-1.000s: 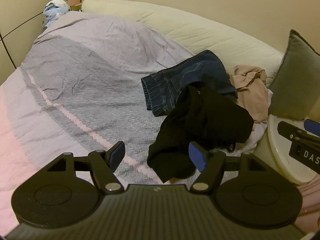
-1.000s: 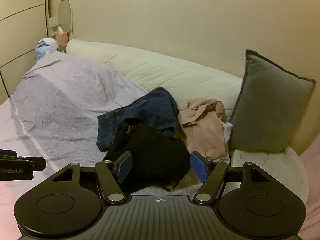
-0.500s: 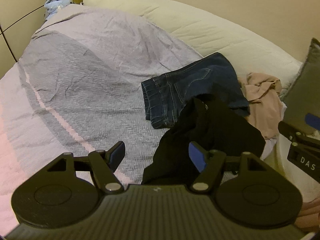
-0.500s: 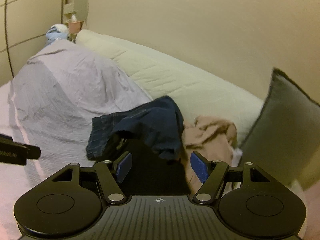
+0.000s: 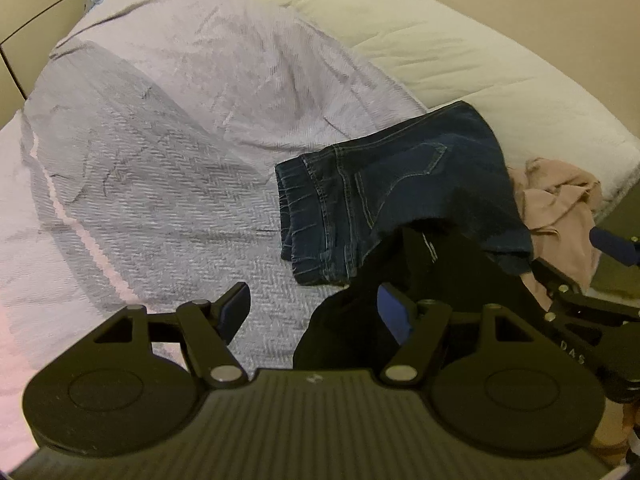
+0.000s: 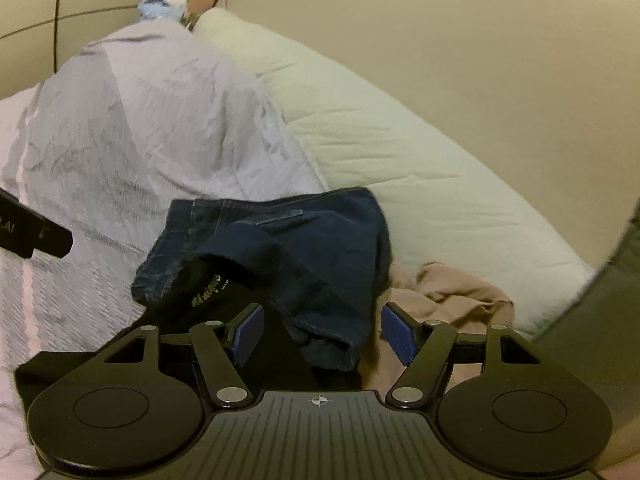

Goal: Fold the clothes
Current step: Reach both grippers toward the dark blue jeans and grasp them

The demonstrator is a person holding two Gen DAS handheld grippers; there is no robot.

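Note:
A pile of clothes lies on the bed: dark blue jeans (image 5: 384, 184) (image 6: 304, 248), a black garment (image 5: 440, 276) (image 6: 208, 296) with pale lettering partly under the jeans' edge, and a crumpled beige garment (image 5: 560, 204) (image 6: 452, 300) to the right. My left gripper (image 5: 316, 312) is open, low over the black garment's near edge, its right finger in front of the black cloth. My right gripper (image 6: 322, 330) is open, just above the jeans' hanging corner and the black garment. The right gripper also shows at the right edge of the left wrist view.
A lilac herringbone bedspread (image 5: 152, 152) covers the bed to the left. A long cream bolster (image 6: 400, 160) runs along the wall. A grey cushion (image 6: 608, 300) stands at the far right. Blue cloth (image 6: 160, 4) is heaped at the far head end.
Both grippers have moved forward and down toward the clothes pile, which now looks larger and closer. Both stayed open. The clothes have not moved.

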